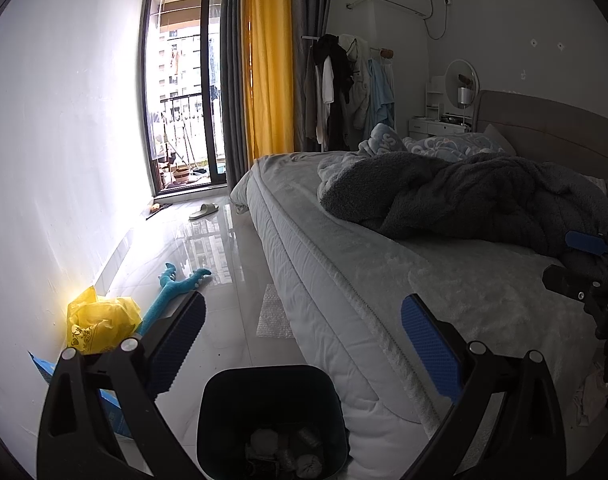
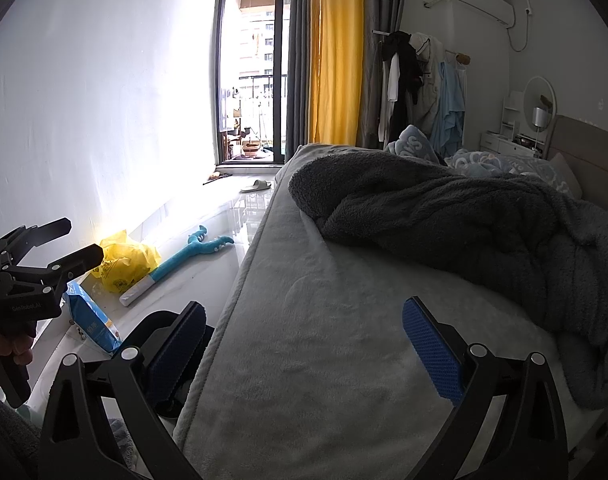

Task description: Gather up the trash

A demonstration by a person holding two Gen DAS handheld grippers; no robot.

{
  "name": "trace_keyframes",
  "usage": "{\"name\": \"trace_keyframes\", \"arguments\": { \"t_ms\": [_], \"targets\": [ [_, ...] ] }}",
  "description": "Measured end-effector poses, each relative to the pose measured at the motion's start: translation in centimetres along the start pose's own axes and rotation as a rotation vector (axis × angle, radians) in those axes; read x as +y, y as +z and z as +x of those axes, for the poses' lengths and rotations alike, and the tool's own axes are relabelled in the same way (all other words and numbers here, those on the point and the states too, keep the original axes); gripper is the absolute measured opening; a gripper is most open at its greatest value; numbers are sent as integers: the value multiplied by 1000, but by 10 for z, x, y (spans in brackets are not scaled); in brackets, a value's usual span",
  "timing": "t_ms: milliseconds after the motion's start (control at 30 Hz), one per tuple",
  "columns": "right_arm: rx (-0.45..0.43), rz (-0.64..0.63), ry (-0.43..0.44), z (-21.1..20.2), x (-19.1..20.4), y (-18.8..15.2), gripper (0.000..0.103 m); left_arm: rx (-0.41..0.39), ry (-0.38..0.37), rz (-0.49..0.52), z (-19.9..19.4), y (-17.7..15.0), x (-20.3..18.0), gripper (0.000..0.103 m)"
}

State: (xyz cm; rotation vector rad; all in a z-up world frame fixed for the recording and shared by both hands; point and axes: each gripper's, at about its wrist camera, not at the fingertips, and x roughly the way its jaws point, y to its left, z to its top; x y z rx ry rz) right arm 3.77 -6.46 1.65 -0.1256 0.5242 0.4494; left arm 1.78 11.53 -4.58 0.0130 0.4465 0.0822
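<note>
the left claw [image 1: 304,344] hangs with its jaws spread wide and nothing between them, right above a dark bin [image 1: 272,420] that stands on the pale glossy floor [image 1: 224,240] just beside the bed [image 1: 343,264]. inside the bin lie crumpled grey and whitish wads of trash [image 1: 282,452], too dim to tell apart. a clear, bubbly plastic sheet [image 1: 274,316] lies flat on the floor against the bed's side, just beyond the bin. near the wall sits a crumpled yellow bag [image 1: 100,324] with dark print that is too small to read, and beside it a blue packet [image 2: 92,322] with white writing, also unreadable. a teal plush toy [image 1: 176,284] stretches across the floor by the bag.

the right claw [image 2: 304,346] is also wide apart and holds nothing, hovering over the grey bed cover [image 2: 304,360], with a dark fleece blanket [image 2: 463,224] heaped further up. in the right wrist view the other claw's black body carries small white lettering that looks like "genrobot.ai". a pale slipper [image 1: 204,211] lies by the balcony door [image 1: 184,80].
</note>
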Motion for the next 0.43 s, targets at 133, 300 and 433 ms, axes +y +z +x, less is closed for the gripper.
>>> {"name": "trace_keyframes", "arguments": {
  "t_ms": [133, 300, 433],
  "targets": [
    [1, 1, 1, 0, -1, 0, 100, 0, 0, 1, 0, 0, 0, 100],
    [1, 0, 1, 0, -1, 0, 100, 5, 8, -7, 0, 1, -1, 100],
    [0, 2, 2, 0, -2, 0, 100, 5, 8, -9, 0, 2, -2, 100]
  ]
}}
